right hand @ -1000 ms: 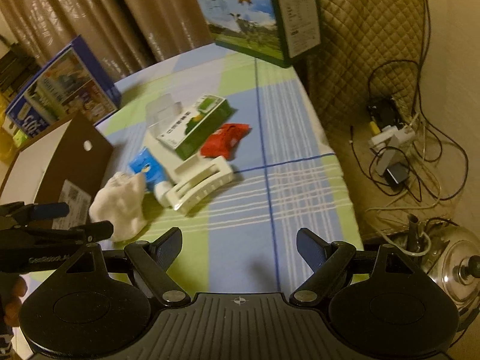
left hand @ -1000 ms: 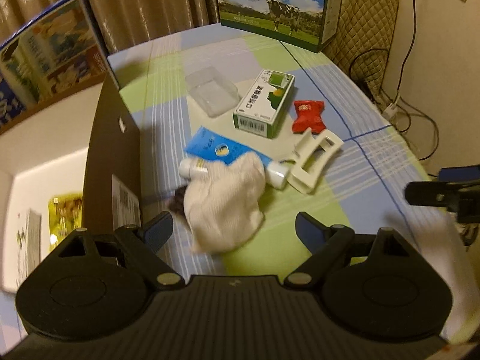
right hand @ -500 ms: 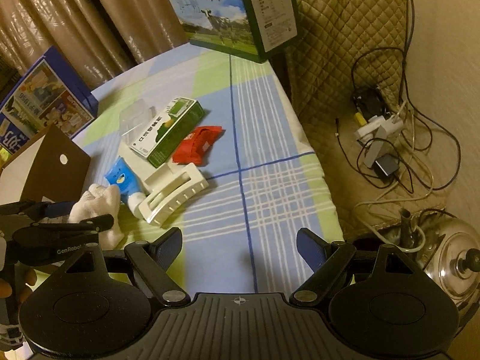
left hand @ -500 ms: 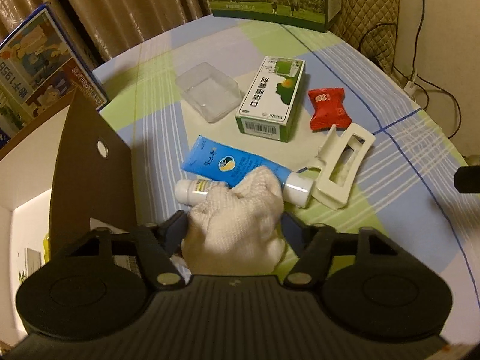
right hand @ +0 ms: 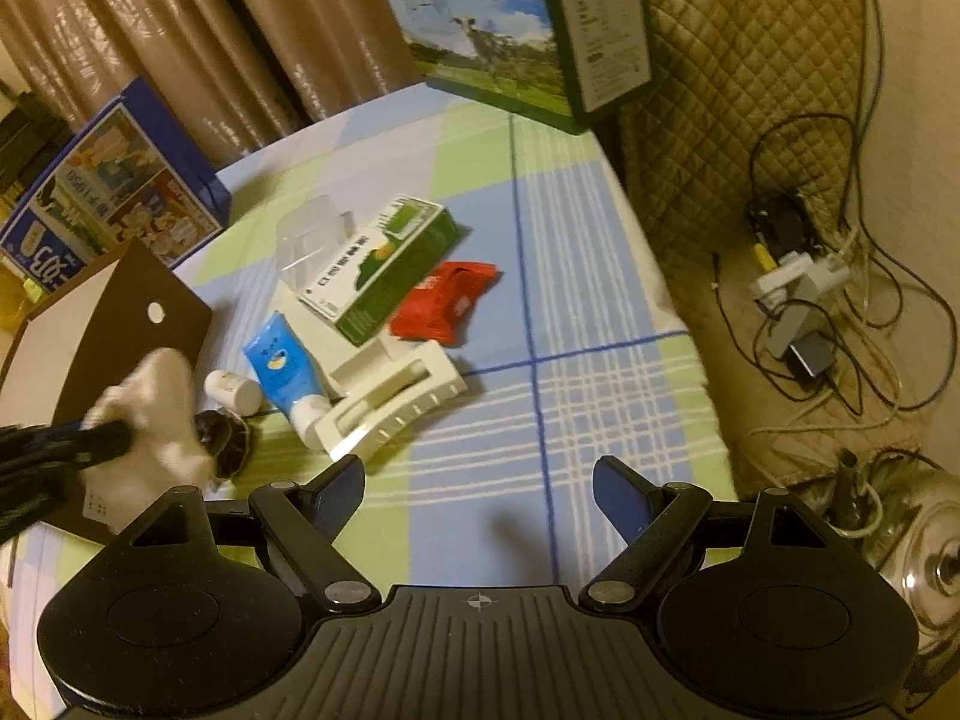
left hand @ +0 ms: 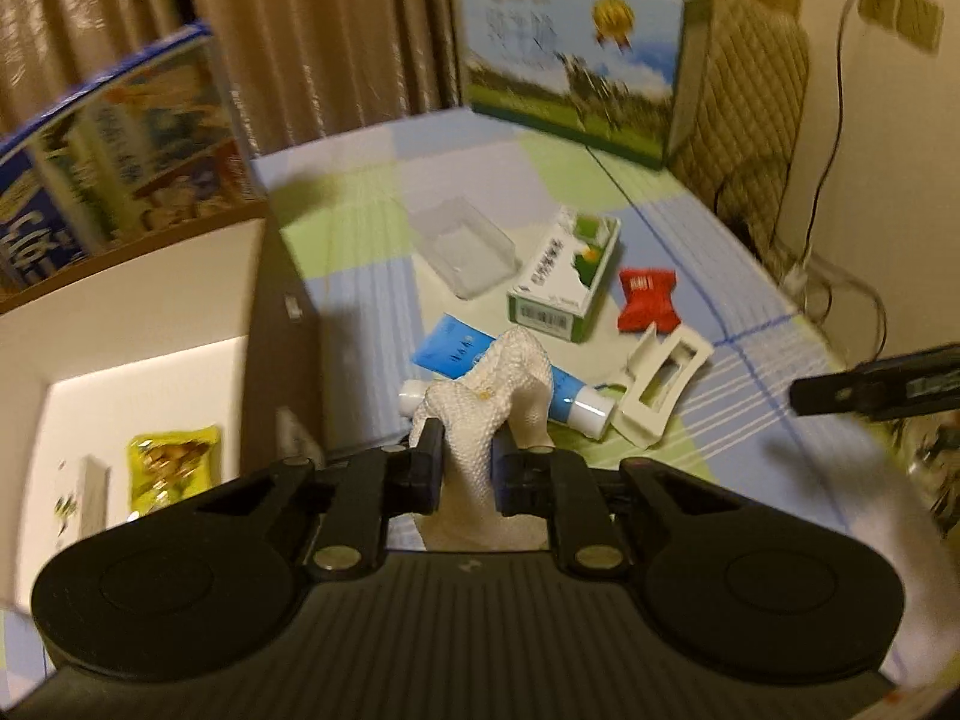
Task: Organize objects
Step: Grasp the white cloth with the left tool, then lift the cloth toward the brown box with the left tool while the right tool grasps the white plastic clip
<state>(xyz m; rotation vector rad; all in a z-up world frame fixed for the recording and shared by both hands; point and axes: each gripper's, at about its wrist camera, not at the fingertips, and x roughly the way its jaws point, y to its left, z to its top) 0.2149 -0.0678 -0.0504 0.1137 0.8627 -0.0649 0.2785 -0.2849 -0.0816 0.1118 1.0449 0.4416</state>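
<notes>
— Any print legible?
— Barely. A barcode on the end of the green-and-white box (left hand: 564, 276); dark characters along its top, too small to read.
— And on the milk carton (right hand: 498, 30)?
— A gold seal, a panel of fine print; illegible.

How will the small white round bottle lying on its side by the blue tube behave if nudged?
The small white round bottle lies on its side, so it will probably roll rather than slide. It looks small and plastic, likely light, so a slight touch could send it off. The blue tube beside it and the dark round object nearby may stop it.
</notes>
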